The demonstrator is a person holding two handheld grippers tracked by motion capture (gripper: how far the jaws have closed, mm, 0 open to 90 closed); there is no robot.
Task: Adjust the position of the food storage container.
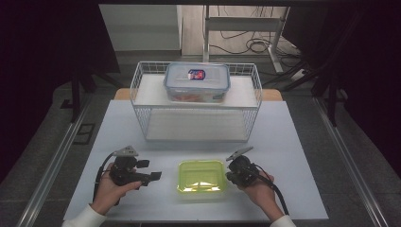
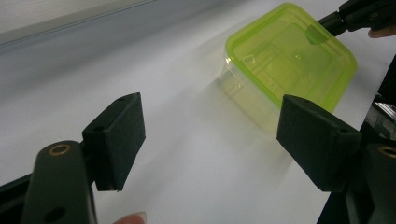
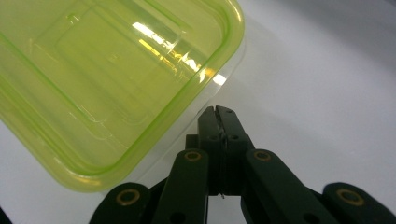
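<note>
Right tongs (image 3: 219,112) closed, just beside green-lidded box (image 3: 107,79); left tongs (image 2: 210,140) apart.

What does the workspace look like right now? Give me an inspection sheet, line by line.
Surface: white table, bare around the work.
Job's things: green-lidded container, lid on, between the two tools at the near edge.
Clutter: wire rack at the far side, with a blue-rimmed lidded box on its top shelf.
Grippers: left tool open, apart from the container; right tool shut, tips beside the container's edge, touch not certain.
Cables: one black cable trails from each tool; loose cables on the floor behind.
Surroundings: dark curtains, metal frame legs.
</note>
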